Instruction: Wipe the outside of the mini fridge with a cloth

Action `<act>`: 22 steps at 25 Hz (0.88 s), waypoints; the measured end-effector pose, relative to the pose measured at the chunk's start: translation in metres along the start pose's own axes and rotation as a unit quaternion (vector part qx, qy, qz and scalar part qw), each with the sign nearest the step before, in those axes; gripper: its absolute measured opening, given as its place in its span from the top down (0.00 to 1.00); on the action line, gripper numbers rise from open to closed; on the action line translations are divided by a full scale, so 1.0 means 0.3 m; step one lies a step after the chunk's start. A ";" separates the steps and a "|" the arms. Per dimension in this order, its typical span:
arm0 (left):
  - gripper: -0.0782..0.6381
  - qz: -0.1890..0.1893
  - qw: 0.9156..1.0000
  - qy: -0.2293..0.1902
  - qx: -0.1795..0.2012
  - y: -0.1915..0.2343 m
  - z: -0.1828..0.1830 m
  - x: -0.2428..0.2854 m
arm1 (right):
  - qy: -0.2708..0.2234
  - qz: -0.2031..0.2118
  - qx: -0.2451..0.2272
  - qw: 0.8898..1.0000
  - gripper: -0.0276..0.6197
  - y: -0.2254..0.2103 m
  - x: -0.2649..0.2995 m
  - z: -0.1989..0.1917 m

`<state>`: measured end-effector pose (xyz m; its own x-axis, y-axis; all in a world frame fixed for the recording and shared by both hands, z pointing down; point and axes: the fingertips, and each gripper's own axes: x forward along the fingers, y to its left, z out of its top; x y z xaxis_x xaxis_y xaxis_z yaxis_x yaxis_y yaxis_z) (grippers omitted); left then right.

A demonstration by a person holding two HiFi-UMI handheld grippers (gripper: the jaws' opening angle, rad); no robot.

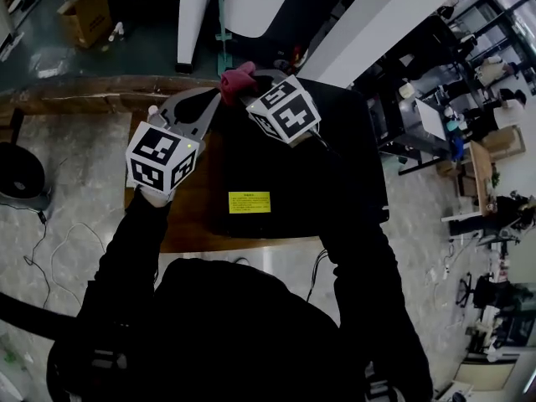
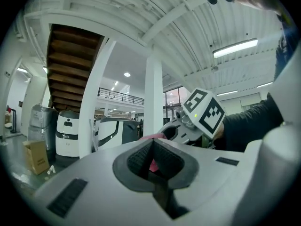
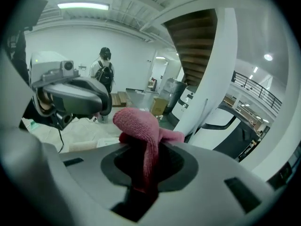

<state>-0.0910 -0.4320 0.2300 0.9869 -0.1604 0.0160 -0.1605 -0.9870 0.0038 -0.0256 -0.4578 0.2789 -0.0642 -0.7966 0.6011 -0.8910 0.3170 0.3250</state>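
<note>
Head view, looking down: the black mini fridge (image 1: 335, 182), with a yellow label (image 1: 249, 202) on its top, fills the centre of the frame on a wooden table (image 1: 188, 216). The right gripper (image 1: 243, 86) pinches a pink cloth (image 1: 237, 79) over the fridge's far edge at upper centre. The left gripper (image 1: 205, 107), jaws pressed together on nothing, sits just beside the cloth. No view shows the cloth touching the fridge or any wiped surface, so the wiping appears still largely ahead.
</note>
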 end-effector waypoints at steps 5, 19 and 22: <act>0.89 -0.056 0.998 -0.002 -0.004 -0.034 0.023 0.027 | 0.024 -0.033 -0.030 0.999 0.83 0.008 0.048 -0.021; 0.89 -0.150 0.988 0.022 0.004 -0.357 0.091 0.274 | 0.063 -0.054 0.050 0.995 0.83 -0.242 -0.189 -0.356; 0.89 -0.174 0.984 0.023 0.022 -0.465 0.128 0.322 | 0.073 -0.069 0.075 0.992 0.83 -0.320 -0.280 -0.468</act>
<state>0.0274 -0.3101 0.1925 0.9803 0.1862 0.0663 0.1883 -0.9817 -0.0271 0.1283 -0.3491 0.2996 0.1184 -0.7405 0.6616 -0.9443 0.1222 0.3057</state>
